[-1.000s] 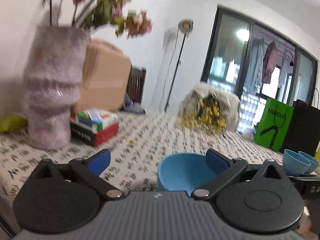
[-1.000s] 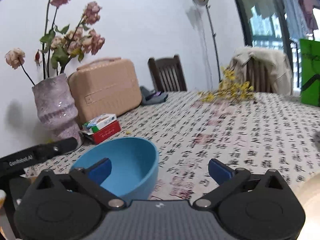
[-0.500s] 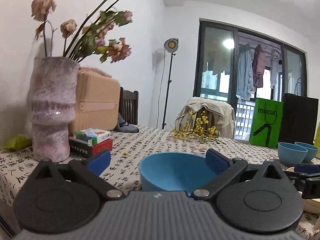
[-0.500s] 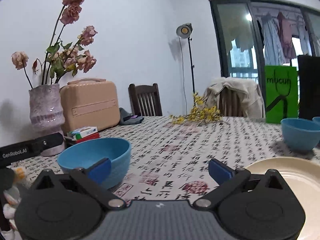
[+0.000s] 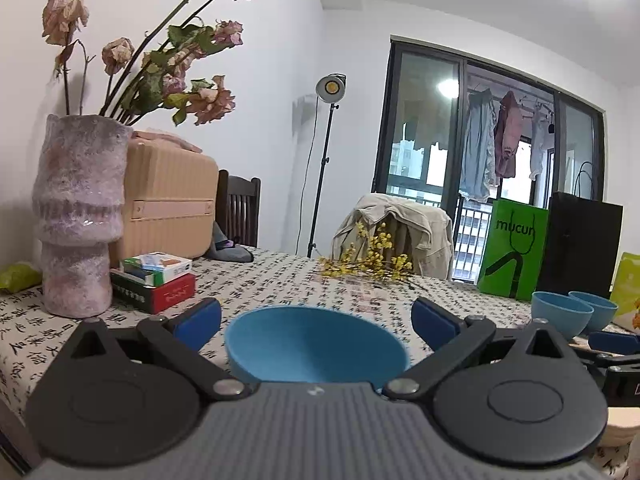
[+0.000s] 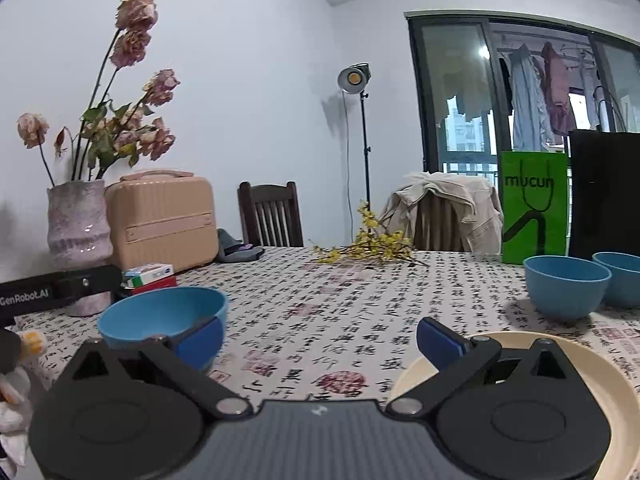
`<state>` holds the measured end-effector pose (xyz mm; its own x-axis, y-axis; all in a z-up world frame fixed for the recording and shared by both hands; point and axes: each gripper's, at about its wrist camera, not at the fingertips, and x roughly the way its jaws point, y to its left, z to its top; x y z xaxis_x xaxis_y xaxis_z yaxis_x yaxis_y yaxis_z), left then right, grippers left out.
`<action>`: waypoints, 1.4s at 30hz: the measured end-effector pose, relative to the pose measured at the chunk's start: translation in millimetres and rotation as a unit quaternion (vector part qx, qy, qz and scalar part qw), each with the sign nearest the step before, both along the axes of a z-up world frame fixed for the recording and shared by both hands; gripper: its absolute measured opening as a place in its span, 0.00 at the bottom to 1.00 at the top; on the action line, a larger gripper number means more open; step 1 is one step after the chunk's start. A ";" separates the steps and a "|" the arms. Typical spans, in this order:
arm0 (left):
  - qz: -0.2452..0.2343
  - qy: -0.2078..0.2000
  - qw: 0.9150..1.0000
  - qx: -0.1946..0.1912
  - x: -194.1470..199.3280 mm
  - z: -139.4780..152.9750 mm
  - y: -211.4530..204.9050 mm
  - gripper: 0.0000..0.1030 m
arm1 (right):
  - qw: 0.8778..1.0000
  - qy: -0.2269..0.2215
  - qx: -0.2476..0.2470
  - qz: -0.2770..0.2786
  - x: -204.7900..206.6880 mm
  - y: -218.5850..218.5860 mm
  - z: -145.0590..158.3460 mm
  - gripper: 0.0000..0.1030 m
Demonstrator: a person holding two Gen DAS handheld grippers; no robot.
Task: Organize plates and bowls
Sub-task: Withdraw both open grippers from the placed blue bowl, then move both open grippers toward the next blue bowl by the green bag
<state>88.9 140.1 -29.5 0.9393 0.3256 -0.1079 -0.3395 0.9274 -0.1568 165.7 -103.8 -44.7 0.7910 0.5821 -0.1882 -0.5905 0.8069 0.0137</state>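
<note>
A blue bowl (image 5: 316, 344) sits on the patterned tablecloth between the wide-apart fingers of my left gripper (image 5: 316, 322), touching neither finger. The same bowl (image 6: 160, 314) shows in the right wrist view, partly behind the left finger (image 6: 200, 338). My right gripper (image 6: 318, 338) is open with only bare cloth between its fingers. Its right finger hangs over the rim of a cream plate (image 6: 532, 340). Two more blue bowls (image 6: 566, 292) (image 6: 622, 278) stand side by side at the far right, and they also appear in the left wrist view (image 5: 560, 314).
A pink vase (image 5: 76, 220) with dried flowers, a beige case (image 5: 168, 200) and stacked boxes (image 5: 156, 280) crowd the table's left. Yellow flowers (image 6: 368, 246) lie at the back. A green bag (image 6: 534, 212) and black bag (image 6: 604, 192) stand behind the bowls.
Both views have levelled out. The bowl, earlier against my left gripper's right finger, now lies midway between the fingers. The right gripper swung right, bringing the plate and far bowls into view.
</note>
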 end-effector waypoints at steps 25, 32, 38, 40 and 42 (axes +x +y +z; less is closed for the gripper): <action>-0.095 -0.003 0.995 -0.005 89.3 25.7 -56.7 1.00 | 0.999 -0.020 -0.006 -0.048 67.0 -75.1 48.5 1.00; -0.110 0.001 0.994 -0.007 117.8 35.2 -69.1 1.00 | 0.998 -0.026 -0.013 -0.056 91.5 -87.8 59.5 1.00; -0.124 0.005 0.992 -0.023 145.7 44.7 -77.3 1.00 | 0.998 -0.018 -0.006 -0.066 118.3 -99.5 69.9 1.00; -0.124 0.004 0.992 -0.021 153.7 47.7 -80.7 1.00 | 0.997 -0.012 -0.001 -0.073 129.1 -105.2 74.3 1.00; -0.124 0.002 0.992 -0.019 162.3 51.4 -84.4 1.00 | 0.997 -0.007 0.005 -0.079 140.3 -111.5 78.8 1.00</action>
<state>251.2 55.7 21.8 0.9894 0.0811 -0.1206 -0.1035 0.9757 -0.1931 305.9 -215.3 34.1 0.8753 0.4526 -0.1705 -0.4569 0.8894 0.0153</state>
